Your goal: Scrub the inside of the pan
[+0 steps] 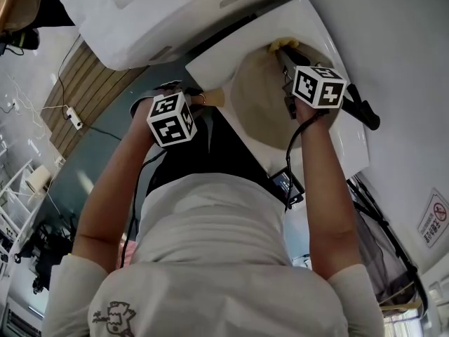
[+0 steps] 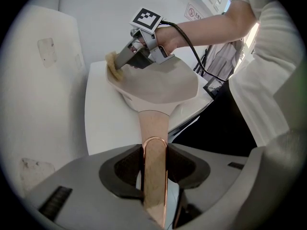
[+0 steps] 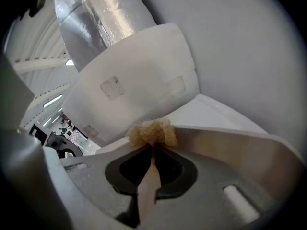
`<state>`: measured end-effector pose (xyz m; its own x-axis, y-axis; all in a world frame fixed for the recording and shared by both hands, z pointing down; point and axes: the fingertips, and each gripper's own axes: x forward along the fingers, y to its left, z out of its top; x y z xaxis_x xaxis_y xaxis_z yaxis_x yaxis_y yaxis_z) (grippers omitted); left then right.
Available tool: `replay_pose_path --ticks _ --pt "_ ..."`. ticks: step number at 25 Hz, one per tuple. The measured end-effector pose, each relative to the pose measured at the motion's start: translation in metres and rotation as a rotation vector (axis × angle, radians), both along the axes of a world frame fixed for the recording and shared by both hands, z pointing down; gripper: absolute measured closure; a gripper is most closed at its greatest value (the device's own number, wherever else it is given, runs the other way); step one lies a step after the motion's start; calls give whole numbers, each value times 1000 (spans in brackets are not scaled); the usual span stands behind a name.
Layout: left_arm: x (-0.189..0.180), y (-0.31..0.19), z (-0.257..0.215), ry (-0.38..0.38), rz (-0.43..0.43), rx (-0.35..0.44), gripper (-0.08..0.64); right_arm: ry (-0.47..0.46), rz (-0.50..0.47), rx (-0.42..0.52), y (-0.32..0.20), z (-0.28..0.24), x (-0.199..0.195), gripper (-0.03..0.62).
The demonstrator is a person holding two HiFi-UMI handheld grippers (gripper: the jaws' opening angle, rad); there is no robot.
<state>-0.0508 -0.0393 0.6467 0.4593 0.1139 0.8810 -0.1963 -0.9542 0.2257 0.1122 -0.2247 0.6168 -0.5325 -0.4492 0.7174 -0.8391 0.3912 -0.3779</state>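
Beige pan (image 2: 163,85), tan scrubber (image 3: 152,132) at its inner rim

The place is read as a mock kitchen station set up inside a large lab or work hall. A white, curved range hood (image 3: 134,80) is mounted against a plain white wall (image 3: 249,42), and a crinkled silver foil duct (image 3: 98,18) is fitted to its top. Directly beneath the hood a bare white slab worktop (image 2: 103,128) is fixed. Left of the hood, long ceiling strip lights (image 3: 53,101) are seen. A white power strip (image 1: 74,118) with trailing cable is laid on the floor to the hood's left.
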Motion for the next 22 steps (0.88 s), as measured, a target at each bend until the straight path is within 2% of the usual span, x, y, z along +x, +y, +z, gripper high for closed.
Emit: replay_pose_path --ticks 9,14,22 --pt "0 1 1 -4 3 -1 405 -84 -237 -100 39 18 -55 565" --pt "1 2 2 -17 13 -1 405 -142 -314 -160 65 21 -73 563" --pt "2 4 1 -25 24 -1 405 -194 -533 -343 137 31 -88 564"
